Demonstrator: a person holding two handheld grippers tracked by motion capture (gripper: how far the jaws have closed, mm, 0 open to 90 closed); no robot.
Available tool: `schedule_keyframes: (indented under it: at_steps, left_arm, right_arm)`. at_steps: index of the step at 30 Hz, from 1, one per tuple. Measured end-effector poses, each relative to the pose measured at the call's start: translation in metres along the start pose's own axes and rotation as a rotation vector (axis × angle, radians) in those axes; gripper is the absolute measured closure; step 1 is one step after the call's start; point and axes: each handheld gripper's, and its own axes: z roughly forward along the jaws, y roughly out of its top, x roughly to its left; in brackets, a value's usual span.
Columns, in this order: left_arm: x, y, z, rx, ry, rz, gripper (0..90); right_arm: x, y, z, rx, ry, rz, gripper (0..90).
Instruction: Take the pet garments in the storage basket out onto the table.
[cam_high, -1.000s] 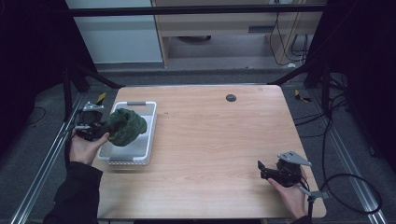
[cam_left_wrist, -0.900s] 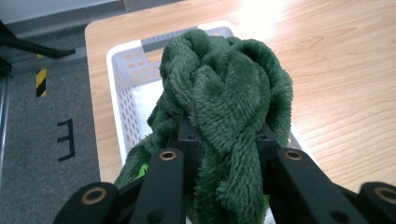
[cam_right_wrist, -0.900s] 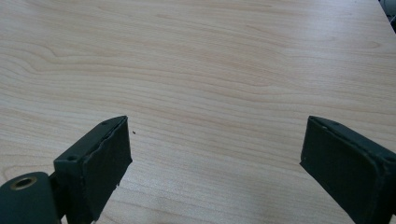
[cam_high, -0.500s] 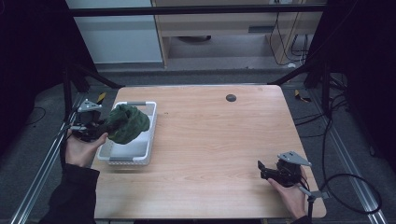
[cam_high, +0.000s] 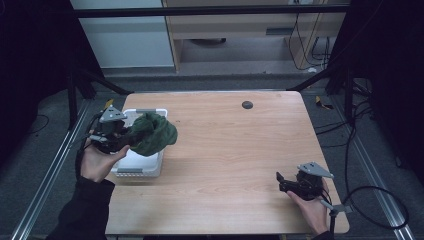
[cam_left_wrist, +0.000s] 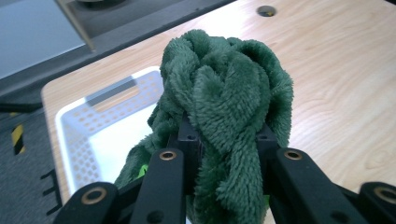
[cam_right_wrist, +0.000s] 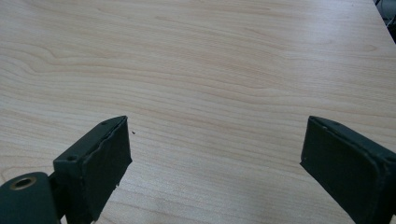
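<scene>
**Green towel held above a white basket at the tabletop's left edge**

High view: A pale wooden tabletop (cam_high: 225, 150) stands on a dark grey floor, with a light cabinet and a wooden shelf unit behind it. A small round dark hole (cam_high: 247, 104) sits near the far edge. At the left side lies a white perforated basket (cam_high: 142, 165). The left gripper (cam_high: 122, 137), borne by a hand in a dark sleeve, is clamped on a bunched green towel (cam_high: 152, 132), which hangs over the basket's right part and juts toward the bare wood. At the near right corner the right gripper (cam_high: 285, 181) hovers low over the tabletop, well apart from the towel, its jaws spread with nothing between them.

Left gripper view: The two black jaws rise from the bottom and press into the fluffy green towel (cam_left_wrist: 224, 98) from both sides; the cloth bulges above them in thick folds. Below and to the left lies the white basket (cam_left_wrist: 79, 135), its perforated wall and handle slot plain to see, the tabletop (cam_left_wrist: 336, 84) beyond.

Right gripper view: The jaws stand wide apart over bare wood grain (cam_right_wrist: 210, 84), holding nothing.
</scene>
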Motion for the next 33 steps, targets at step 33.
schedule_keyframes:
  at_steps: [33]
  left_arm:
    - [-0.066, 0.023, 0.045, 0.062, -0.175, 0.178, 72.3]
  right_arm:
    - [0.0, 0.0, 0.0, 0.002, 0.002, -0.001, 8.3]
